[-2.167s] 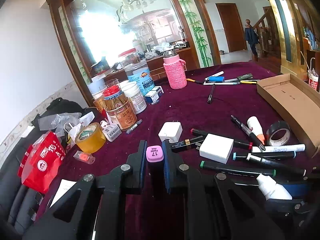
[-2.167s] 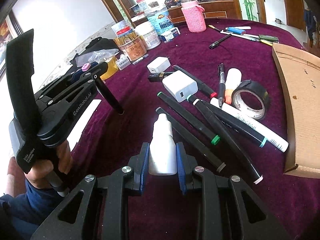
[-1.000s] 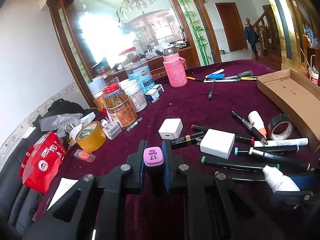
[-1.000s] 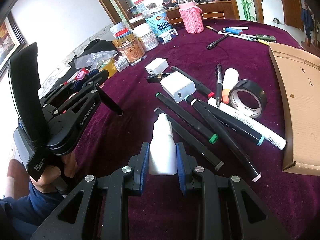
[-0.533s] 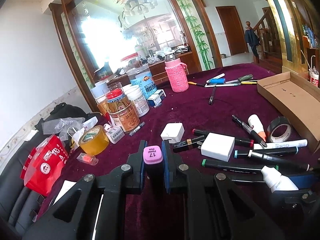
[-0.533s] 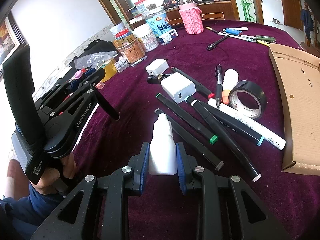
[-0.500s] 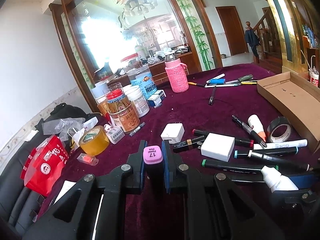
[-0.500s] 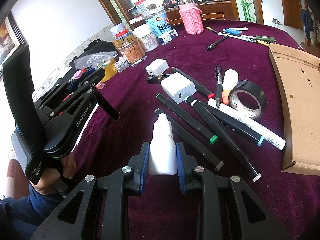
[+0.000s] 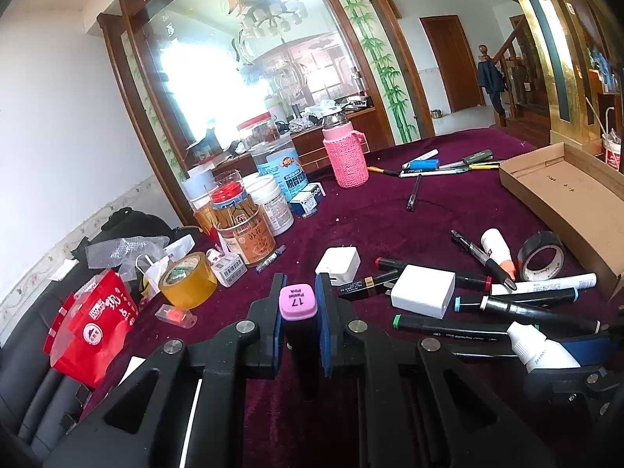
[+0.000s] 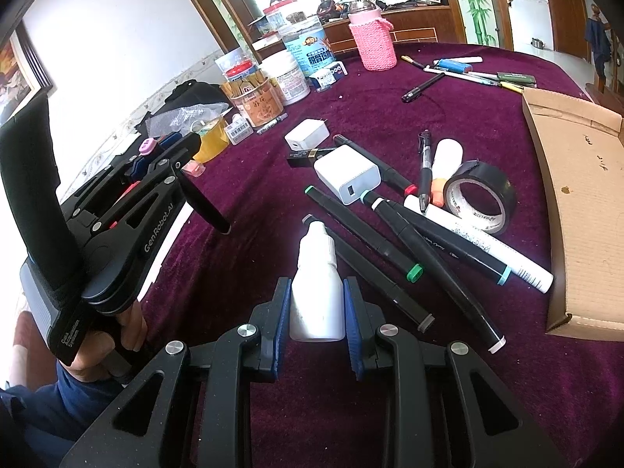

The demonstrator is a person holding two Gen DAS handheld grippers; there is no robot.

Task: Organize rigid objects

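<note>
Left gripper [image 9: 298, 325] pinches a black marker [image 9: 302, 351] with a pink cap, pads pressed on the barrel just below the cap. Marker's long axis runs along the fingers: cap end forward and tilted up, cap face reads "17", bare black end points back down toward the counter [image 9: 390, 210]. From the right wrist view the marker hangs clear of the purple cloth, black tail slanting down to the right.

Right gripper [image 10: 316, 314] clamps a small white bottle [image 10: 316, 284] by its body, both blue pads touching its sides. Bottle's long axis is in line with the fingers, nozzle pointing forward toward the pile of markers [image 10: 405, 234], flat base toward the camera.

Beyond the bottle: white charger [image 10: 347, 174], smaller white charger [image 10: 307, 133], roll of black tape [image 10: 481, 197], cardboard box [image 10: 585, 179] at the right edge. Further back: pink knitted bottle [image 10: 372, 45] and jars [image 10: 269, 89].

Versus earlier frames: both grips unchanged, same things held the same way. Left view has shifted slightly, with more of the wall and ceiling showing. Right view is practically identical; counter clutter has not moved.
</note>
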